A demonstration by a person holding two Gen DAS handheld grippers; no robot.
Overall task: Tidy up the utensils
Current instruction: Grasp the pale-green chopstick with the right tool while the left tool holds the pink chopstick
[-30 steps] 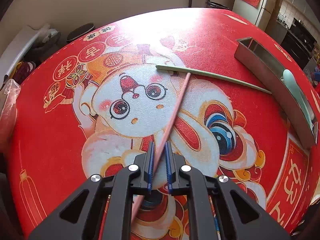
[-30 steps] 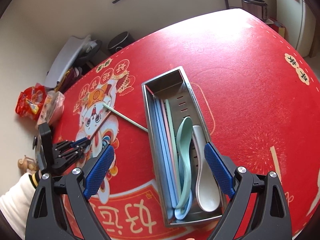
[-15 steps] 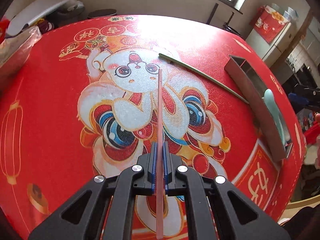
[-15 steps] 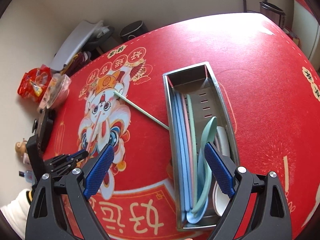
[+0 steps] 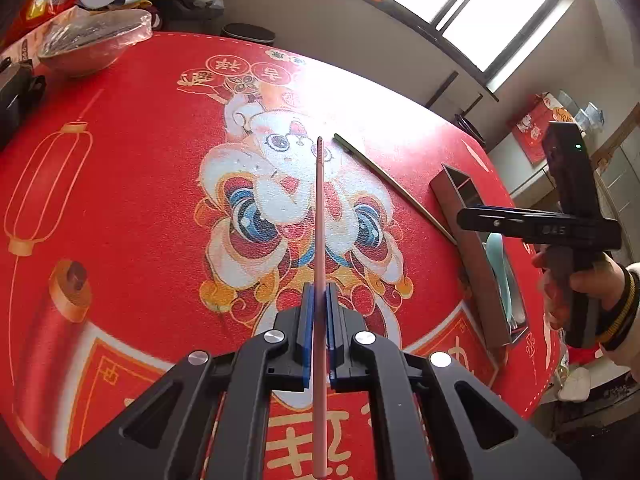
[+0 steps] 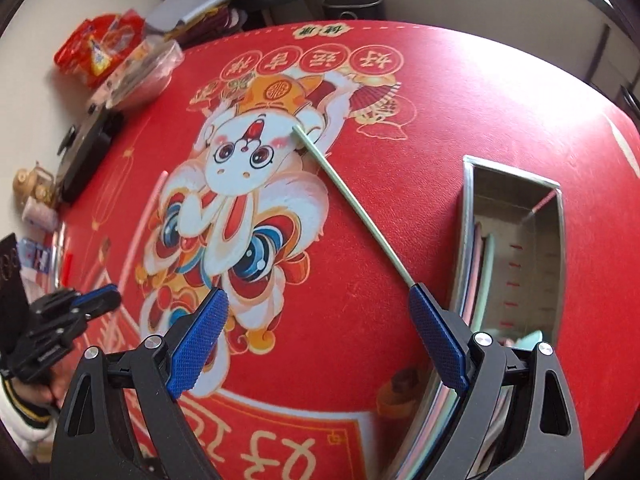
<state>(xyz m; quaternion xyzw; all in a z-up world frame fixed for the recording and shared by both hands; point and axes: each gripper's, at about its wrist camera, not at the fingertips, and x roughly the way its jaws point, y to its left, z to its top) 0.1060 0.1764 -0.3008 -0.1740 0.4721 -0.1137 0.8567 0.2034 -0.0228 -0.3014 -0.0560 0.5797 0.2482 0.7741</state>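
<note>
Your left gripper's fingers are clamped on a pink chopstick, lifted above the red bench. Your right gripper's fingers stand wide apart, holding nothing, above a green chopstick lying on the bench just beside the metal utensil tray, which holds other utensils.

I count two loose chopsticks: one pink chopstick clamped in my left gripper, and one pale green chopstick lying left of the long stainless steel utensil tray. One tray. One cling-wrapped bowl sits far left of it.
</note>
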